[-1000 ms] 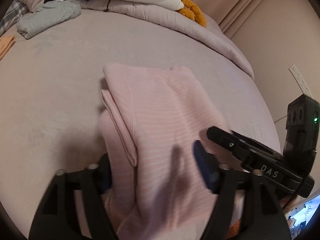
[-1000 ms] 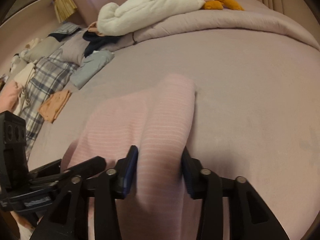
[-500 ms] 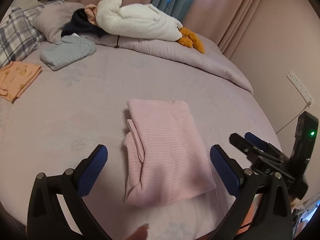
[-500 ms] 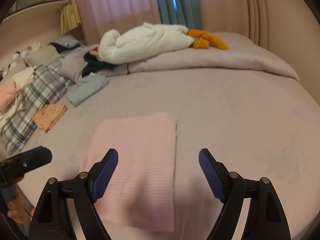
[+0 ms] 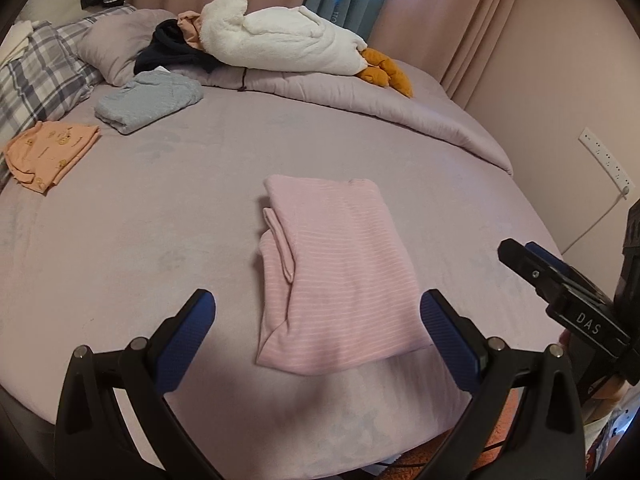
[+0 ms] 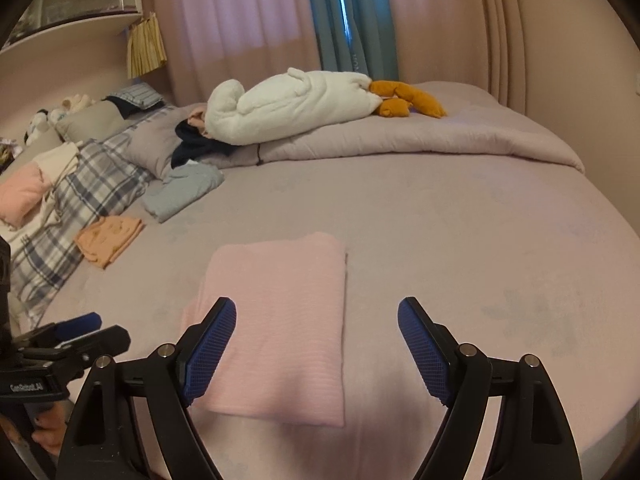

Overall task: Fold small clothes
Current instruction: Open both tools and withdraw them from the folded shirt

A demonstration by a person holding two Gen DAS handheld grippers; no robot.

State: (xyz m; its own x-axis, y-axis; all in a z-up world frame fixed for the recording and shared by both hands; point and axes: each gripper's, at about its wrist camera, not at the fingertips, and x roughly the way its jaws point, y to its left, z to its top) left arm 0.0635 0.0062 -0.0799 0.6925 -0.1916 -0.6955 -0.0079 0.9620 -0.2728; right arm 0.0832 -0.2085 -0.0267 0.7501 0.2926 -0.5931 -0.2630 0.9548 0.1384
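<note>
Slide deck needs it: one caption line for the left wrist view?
Open left claw above a folded pink striped garment on the mauve bed, right claw alongside.

A: The grey plaid pillow runs off the left edge, and the dark navy garment lies partly buried under the white plush goose.

B: Far left, the small items on the curved shelf are too blurred to identify.

"DAS" stands on the right gripper; "GenRobot.AI" stands on the left gripper.
</note>
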